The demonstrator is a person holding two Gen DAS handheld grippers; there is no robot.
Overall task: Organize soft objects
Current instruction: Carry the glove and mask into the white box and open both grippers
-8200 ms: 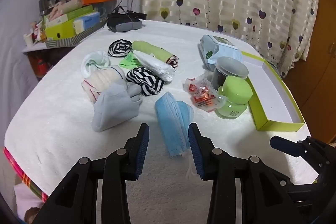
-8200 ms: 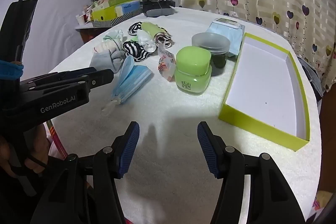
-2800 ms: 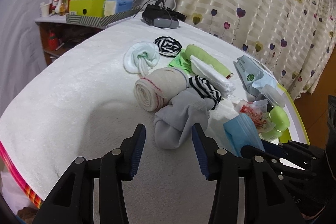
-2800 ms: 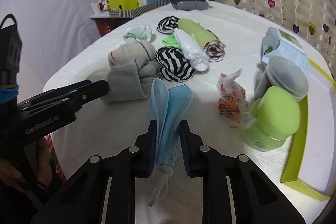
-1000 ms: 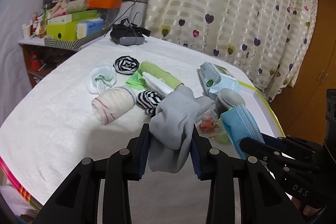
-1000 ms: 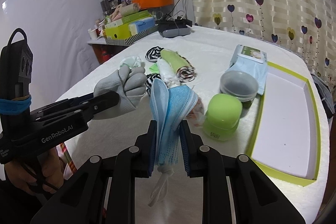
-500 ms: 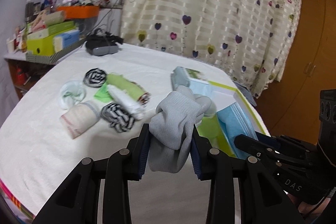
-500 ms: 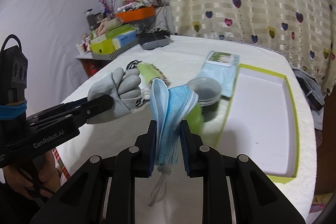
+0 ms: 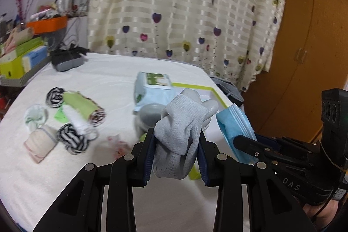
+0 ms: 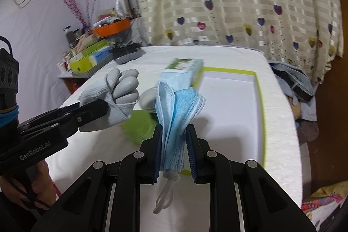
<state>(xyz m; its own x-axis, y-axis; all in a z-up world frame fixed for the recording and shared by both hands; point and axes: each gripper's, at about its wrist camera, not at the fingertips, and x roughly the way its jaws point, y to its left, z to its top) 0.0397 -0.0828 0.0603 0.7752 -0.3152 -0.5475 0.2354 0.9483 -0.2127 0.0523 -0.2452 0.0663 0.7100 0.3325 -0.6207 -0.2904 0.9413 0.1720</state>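
Left wrist view: gray glove (image 9: pixel 181 129) hides jar (image 9: pixel 150 113), wipes pack (image 9: pixel 152 88) behind

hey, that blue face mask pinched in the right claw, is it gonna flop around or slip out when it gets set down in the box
Probably floppy: the blue face mask folds over above the right claw, and its ear loop dangles loose below. It looks light, thin pleated fabric, so it should drop limply and may unfold. Slipping seems unlikely, since both pads press on the bunched layers.
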